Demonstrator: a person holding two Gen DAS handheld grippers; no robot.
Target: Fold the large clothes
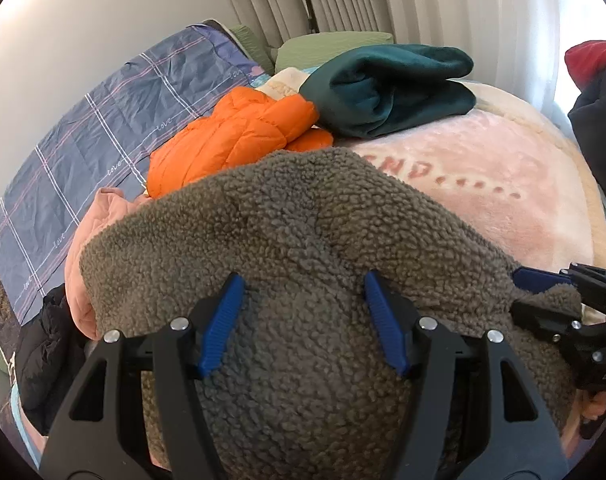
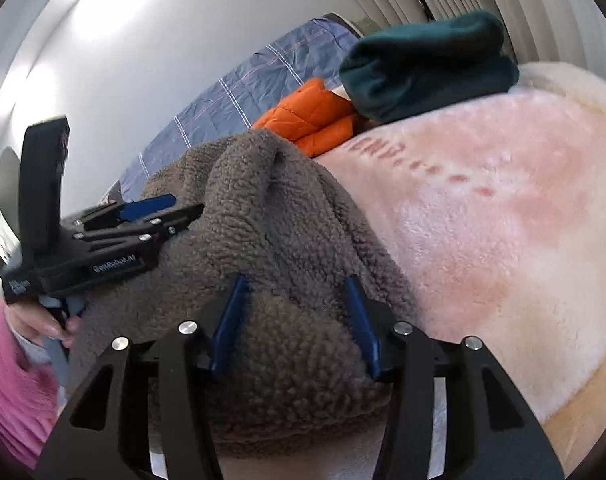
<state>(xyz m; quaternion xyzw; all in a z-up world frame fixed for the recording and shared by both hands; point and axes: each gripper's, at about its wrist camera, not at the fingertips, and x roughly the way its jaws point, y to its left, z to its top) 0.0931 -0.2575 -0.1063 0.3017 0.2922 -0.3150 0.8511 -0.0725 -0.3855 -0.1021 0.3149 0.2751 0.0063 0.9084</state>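
A grey-brown fleece garment [image 1: 303, 208] lies bunched on the pink blanket [image 1: 503, 184] at the near edge of the bed. My left gripper [image 1: 303, 280] stands open low over it, and the fleece bulges up between its blue pads [image 1: 223, 320]. From the right edge comes my right gripper [image 1: 517, 292], open with a thick fold of fleece between its fingers. In the right wrist view the fleece [image 2: 263, 200] fills the gap of the right gripper [image 2: 295, 280]. The left gripper [image 2: 187, 205] lies at the fleece's left side, held by a hand [image 2: 35, 324].
An orange puffer jacket [image 1: 231, 136] and a folded dark green garment [image 1: 391, 88] lie farther back on the bed. A peach garment [image 1: 83, 264] sticks out under the fleece at left. A blue checked sheet [image 1: 103, 120] runs along the wall; curtains hang behind.
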